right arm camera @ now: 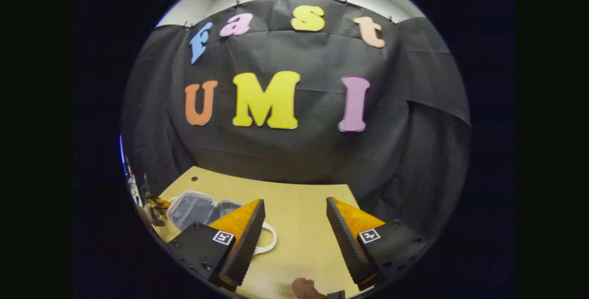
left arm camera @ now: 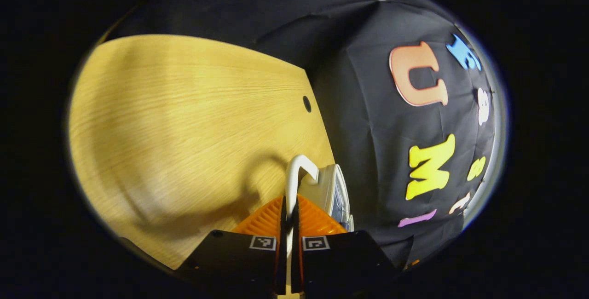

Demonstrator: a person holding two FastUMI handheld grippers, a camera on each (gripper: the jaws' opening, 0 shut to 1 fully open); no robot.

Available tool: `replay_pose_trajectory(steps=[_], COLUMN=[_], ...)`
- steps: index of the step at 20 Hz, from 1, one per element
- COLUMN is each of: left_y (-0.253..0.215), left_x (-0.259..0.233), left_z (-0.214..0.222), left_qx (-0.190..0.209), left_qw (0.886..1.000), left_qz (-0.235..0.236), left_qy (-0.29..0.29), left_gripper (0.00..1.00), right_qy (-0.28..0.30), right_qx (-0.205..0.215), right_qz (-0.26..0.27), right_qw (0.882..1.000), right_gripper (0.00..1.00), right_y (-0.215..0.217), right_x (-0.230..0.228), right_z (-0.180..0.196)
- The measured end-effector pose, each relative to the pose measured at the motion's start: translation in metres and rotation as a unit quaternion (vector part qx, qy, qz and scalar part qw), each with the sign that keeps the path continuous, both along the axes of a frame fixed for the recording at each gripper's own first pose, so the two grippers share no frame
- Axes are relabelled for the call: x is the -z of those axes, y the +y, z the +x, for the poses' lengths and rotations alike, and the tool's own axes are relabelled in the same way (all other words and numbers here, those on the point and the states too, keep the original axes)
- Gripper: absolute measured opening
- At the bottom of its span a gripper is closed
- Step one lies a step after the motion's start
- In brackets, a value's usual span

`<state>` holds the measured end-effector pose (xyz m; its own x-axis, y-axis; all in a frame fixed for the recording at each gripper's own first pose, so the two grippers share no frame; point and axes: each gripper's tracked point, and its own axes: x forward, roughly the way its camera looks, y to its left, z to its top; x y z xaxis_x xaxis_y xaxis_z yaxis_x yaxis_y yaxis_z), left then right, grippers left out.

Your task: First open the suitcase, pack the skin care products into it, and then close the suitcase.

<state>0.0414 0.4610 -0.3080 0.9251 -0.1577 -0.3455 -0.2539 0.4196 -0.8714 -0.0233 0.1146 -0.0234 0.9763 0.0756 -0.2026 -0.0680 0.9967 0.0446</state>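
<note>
left gripper view, lower centre of the frame: the left gripper (left arm camera: 288, 225), with orange ribbed fingers on black mounts, is clenched on the thin white looped handle (left arm camera: 294, 175) of the small translucent grey suitcase with a white rim (left arm camera: 332, 188). both fingers press on the handle from either side, and the loop arches up out of the gap between them. the suitcase is seen edge-on just right of the fingers, at the right edge of the pale yellow wood-grain table (left arm camera: 184, 124); whether its lid is open or closed is hard to judge from this angle. a small dark round hole (left arm camera: 307, 104) sits in the table near its upper right edge.

right gripper view: the right gripper (right arm camera: 295, 225) hovers over the same table (right arm camera: 299, 244), released, its two orange fingers spread wide apart with nothing between them. in the lower left of the frame the suitcase (right arm camera: 195, 207) lies flat on the table, partly behind the left-hand finger, and its white handle loop (right arm camera: 269, 241) curves out beside that finger. a fingertip of the person's hand (right arm camera: 304, 287) shows at the bottom edge.
</note>
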Motion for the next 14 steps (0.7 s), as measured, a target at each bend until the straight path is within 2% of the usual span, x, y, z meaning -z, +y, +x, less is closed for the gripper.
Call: replay_pose_trajectory(steps=[4,7,11,12,14], left_y=[-0.005,-0.011,-0.051,-0.066,-0.097], left_x=[-0.045,-0.090,-0.159,-0.176,-0.201], left_z=[0.009,0.012,0.022,0.020,0.019], left_qx=[0.004,0.005,0.019,0.019,0.023], left_qw=[0.996,0.990,0.972,0.966,0.952], left_qz=[0.087,0.140,0.226,0.245,0.288], left_qy=[-0.001,-0.012,-0.062,-0.080,-0.103], left_gripper=[0.04,0.04,0.04,0.04,0.03], right_qy=[-0.025,-0.029,-0.051,-0.055,-0.054], right_qx=[0.034,0.029,0.031,0.031,0.014], right_qz=[0.003,0.011,0.008,0.009,0.013], right_qw=[0.999,0.999,0.998,0.998,0.998], right_gripper=[0.80,0.79,0.80,0.77,0.79], right_y=[-0.046,-0.067,-0.096,-0.101,-0.104], right_x=[-0.006,-0.004,-0.014,-0.016,-0.013], right_z=[0.000,0.001,0.005,0.005,0.008])
